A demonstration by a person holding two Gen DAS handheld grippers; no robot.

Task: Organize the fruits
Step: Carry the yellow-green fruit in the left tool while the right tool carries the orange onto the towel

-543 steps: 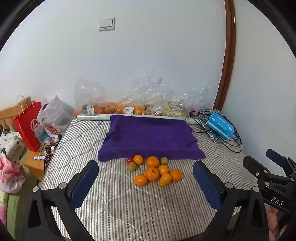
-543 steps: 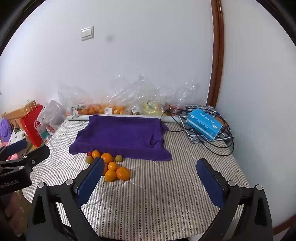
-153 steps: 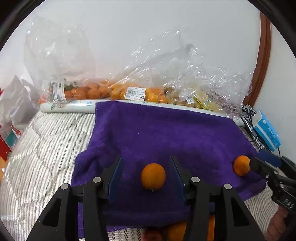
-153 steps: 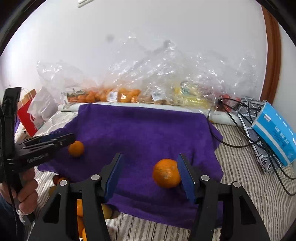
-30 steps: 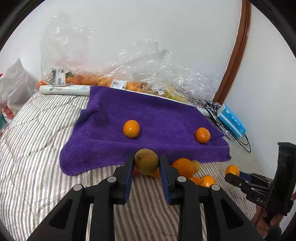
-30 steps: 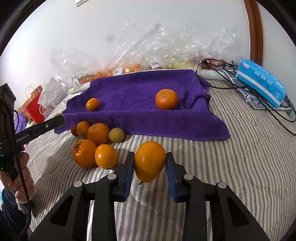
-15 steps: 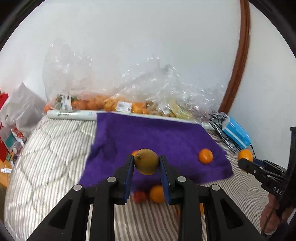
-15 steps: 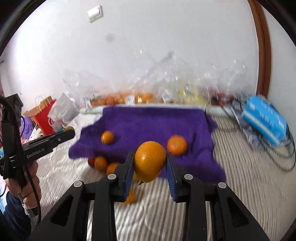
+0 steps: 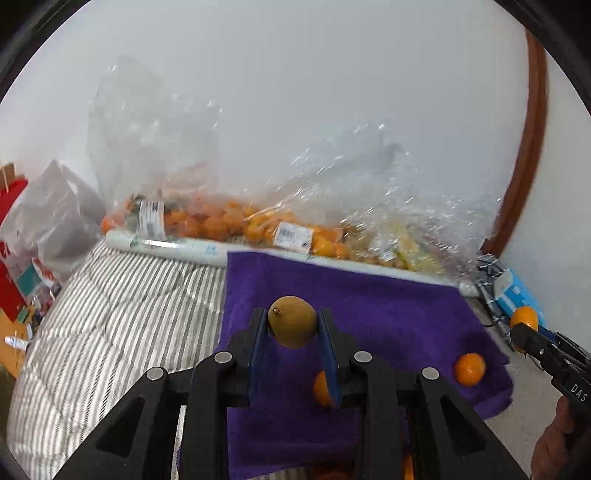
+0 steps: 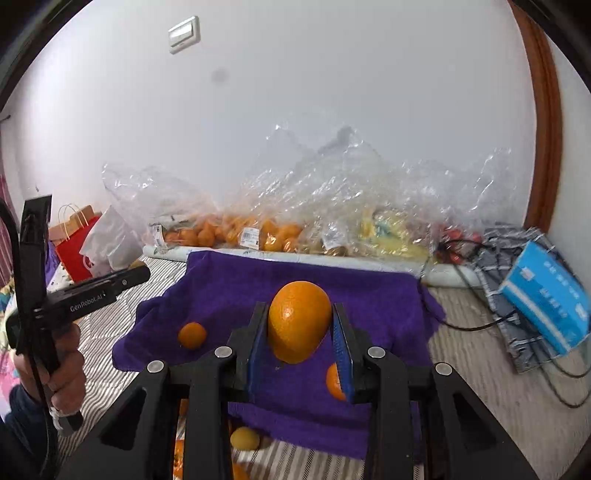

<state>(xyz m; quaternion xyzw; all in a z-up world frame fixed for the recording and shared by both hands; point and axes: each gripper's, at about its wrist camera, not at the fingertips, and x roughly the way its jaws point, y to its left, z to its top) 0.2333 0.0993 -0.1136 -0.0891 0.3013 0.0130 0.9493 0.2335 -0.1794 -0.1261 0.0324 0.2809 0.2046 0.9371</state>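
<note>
Both grippers have risen from the bed pile toward the purple towel (image 10: 369, 295), left gripper (image 9: 293, 326) clamped on a greenish-brown fruit (image 9: 292, 321), right gripper (image 10: 300, 325) on an orange (image 10: 299, 321), probably joining two oranges already placed.

Home bedroom — striped quilted mattress (image 9: 122, 295), wall switch (image 10: 184, 34), shopping bags (image 10: 79, 242) alongside

Fuzzy purple cloth towel (image 10: 369, 295), glossy crinkled plastic bags (image 10: 332, 192), quilted striped mattress (image 9: 122, 306)

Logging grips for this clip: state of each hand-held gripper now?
Left hand-held gripper: shut on brownish-green fruit.
Right hand-held gripper: shut on orange.
</note>
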